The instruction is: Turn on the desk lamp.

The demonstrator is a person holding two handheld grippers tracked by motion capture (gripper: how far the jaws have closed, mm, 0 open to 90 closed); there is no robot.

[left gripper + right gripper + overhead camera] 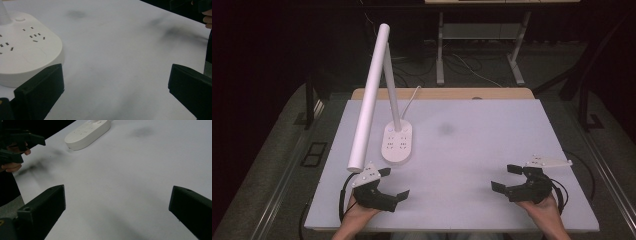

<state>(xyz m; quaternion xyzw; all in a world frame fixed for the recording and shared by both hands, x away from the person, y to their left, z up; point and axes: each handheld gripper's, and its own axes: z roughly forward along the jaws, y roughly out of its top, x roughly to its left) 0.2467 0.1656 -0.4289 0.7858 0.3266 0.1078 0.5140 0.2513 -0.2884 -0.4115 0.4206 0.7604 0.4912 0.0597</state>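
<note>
The white table (472, 165) sat in a dark room. My left gripper (393, 184) and right gripper (506, 178) gaped wide, empty. The lamp (397, 142) stood near the left gripper; I judged a slow, square approach to its base best.

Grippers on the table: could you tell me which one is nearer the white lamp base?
The left gripper; it sits just below the lamp base, while the right gripper is far across.

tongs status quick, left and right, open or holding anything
Left tongs: open, holding nothing, beside the lamp base.
Right tongs: open, holding nothing, over bare table.
</note>
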